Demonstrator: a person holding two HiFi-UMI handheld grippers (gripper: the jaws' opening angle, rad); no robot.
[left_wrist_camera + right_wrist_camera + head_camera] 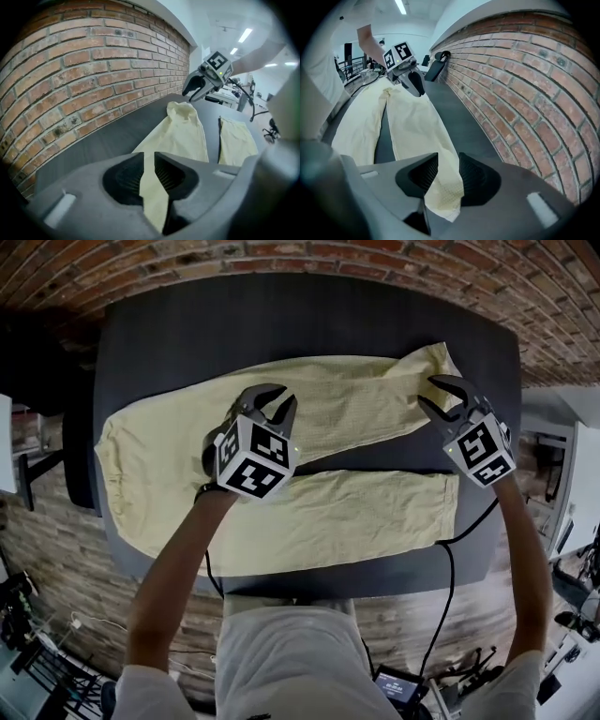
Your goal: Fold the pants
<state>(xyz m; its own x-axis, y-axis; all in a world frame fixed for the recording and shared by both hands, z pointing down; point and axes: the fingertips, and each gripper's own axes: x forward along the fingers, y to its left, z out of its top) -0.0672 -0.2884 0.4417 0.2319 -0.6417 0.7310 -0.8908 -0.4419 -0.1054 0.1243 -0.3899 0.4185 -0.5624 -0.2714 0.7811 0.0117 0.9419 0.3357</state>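
Observation:
Pale yellow pants (pixel 178 456) lie flat on the dark table (pixel 187 334), waist at the left, both legs running right. My left gripper (pixel 272 401) hovers over the middle of the far leg (pixel 356 399). Its jaws stand slightly apart, and the cloth (pixel 152 187) shows in the narrow gap without being pinched. My right gripper (pixel 433 395) is at the far leg's hem (pixel 436 362). Its jaws are wider apart, with the hem corner (pixel 440 192) lying loose between them. The near leg (pixel 356 517) lies untouched.
A brick wall (pixel 281 254) runs right behind the table's far edge. A black chair-like object (pixel 80 456) stands at the table's left end. A black cable (pixel 448 587) hangs from the right gripper past the table's near edge.

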